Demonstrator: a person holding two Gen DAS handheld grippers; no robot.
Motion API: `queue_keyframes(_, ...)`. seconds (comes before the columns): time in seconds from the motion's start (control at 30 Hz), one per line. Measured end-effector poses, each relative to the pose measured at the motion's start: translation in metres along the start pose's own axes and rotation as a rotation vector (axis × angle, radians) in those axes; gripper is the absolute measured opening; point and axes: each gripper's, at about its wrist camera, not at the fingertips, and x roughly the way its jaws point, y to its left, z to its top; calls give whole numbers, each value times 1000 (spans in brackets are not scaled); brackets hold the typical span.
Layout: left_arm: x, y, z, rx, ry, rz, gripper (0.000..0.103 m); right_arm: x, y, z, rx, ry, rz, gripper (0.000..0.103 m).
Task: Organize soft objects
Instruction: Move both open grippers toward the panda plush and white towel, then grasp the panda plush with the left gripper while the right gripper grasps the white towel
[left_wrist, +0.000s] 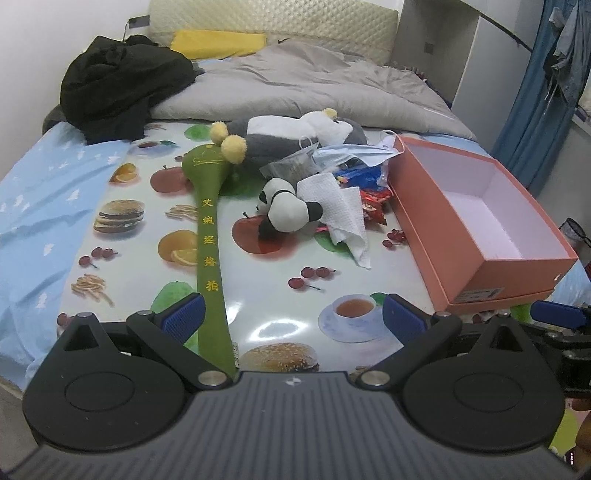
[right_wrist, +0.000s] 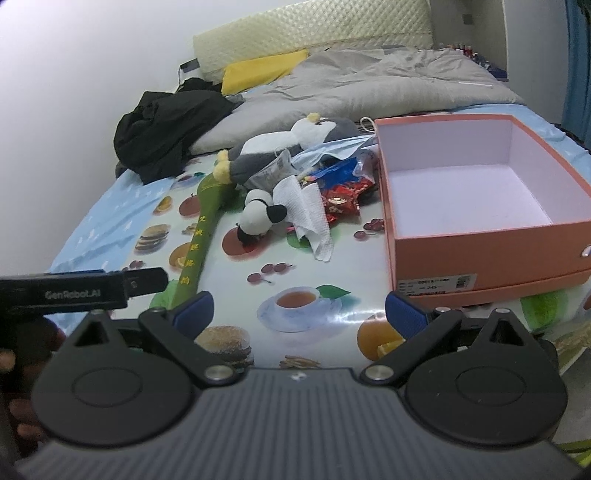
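While both tools (left_wrist: 291, 317) (right_wrist: 299, 314) gape empty, only the right view shows the box (right_wrist: 480, 254) label.

Glossy mat (left_wrist: 258, 328), fuzzy plush panda (left_wrist: 286, 208)

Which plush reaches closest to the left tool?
The green stick-shaped plush: its long handle runs down beside the left tool's open fingers. The panda plush and grey penguin plush lie farther back in the pile.

L gripper (left_wrist: 291, 317): black body, blue pads | R gripper (right_wrist: 299, 314): same, silver pivot screws, ribbed grey housing
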Motion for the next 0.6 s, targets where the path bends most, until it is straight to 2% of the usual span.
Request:
queue_keyframes(0.23,32,11,14,-26,21,43,103,26,5,6,-17,24,35,101)
queue_keyframes(0.4,52,21,24,-42,10,41,103,49,15,14,-70,-8,114,101)
queue_keyframes(0.6,84,31,38,-67,24,31,103,89,19,23,-81,16,125,102)
